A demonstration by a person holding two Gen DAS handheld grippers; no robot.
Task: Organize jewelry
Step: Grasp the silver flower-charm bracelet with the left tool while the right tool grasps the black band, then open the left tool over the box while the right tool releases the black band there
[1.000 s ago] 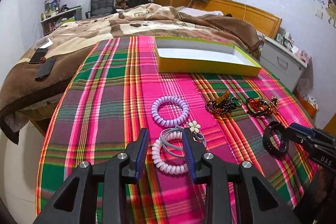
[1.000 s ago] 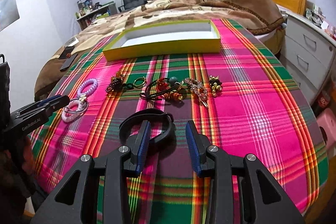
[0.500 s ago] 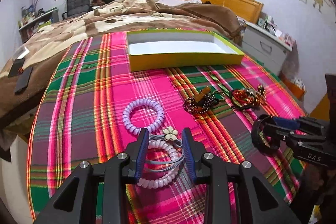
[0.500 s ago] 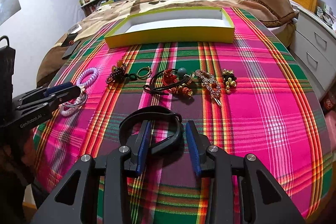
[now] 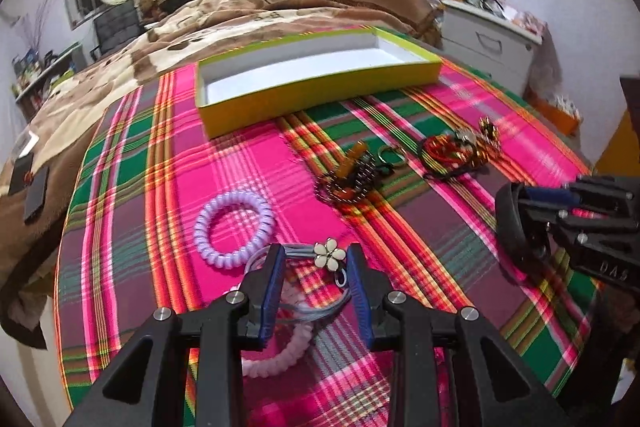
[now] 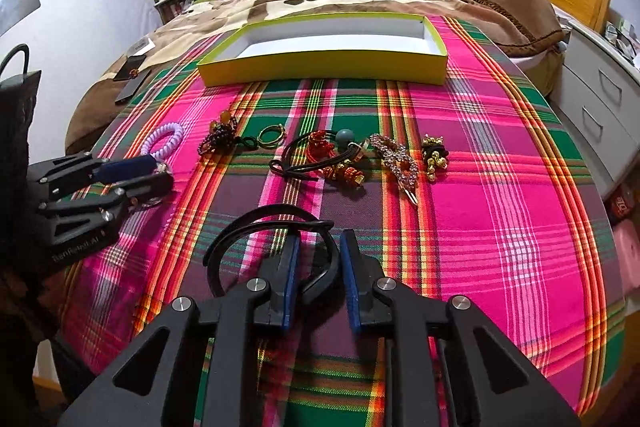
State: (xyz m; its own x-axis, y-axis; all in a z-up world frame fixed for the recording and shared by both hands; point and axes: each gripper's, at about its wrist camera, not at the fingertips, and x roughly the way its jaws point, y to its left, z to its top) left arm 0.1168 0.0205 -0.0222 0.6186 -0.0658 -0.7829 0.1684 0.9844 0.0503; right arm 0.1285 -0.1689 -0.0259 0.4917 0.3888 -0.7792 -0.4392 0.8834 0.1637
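The left gripper (image 5: 316, 267) is low over the plaid cloth (image 5: 168, 163), and its fingers stand spread on both sides of a bundle of thin grey hair ties with a small white flower (image 5: 329, 254). I cannot tell if the pads touch the ties. A pink spiral hair tie (image 5: 280, 351) lies under the same fingers, and a purple spiral hair tie (image 5: 235, 223) lies just beside, to the left and a little further away.

The right gripper (image 6: 318, 259) has its fingers close together with one end of a black headband (image 6: 256, 227) between them; the band curves out to the left over the cloth. If it is really pinched or only lies between the pads, I cannot tell.

Further on the cloth lie, in a row, a dark bead bracelet (image 6: 218, 141), a red and black tangle of hair ties (image 6: 320, 159), a sparkling hair clip (image 6: 396, 159) and a small gold and black piece (image 6: 434, 153). Behind them stands an open yellow box (image 6: 320, 67), white inside.
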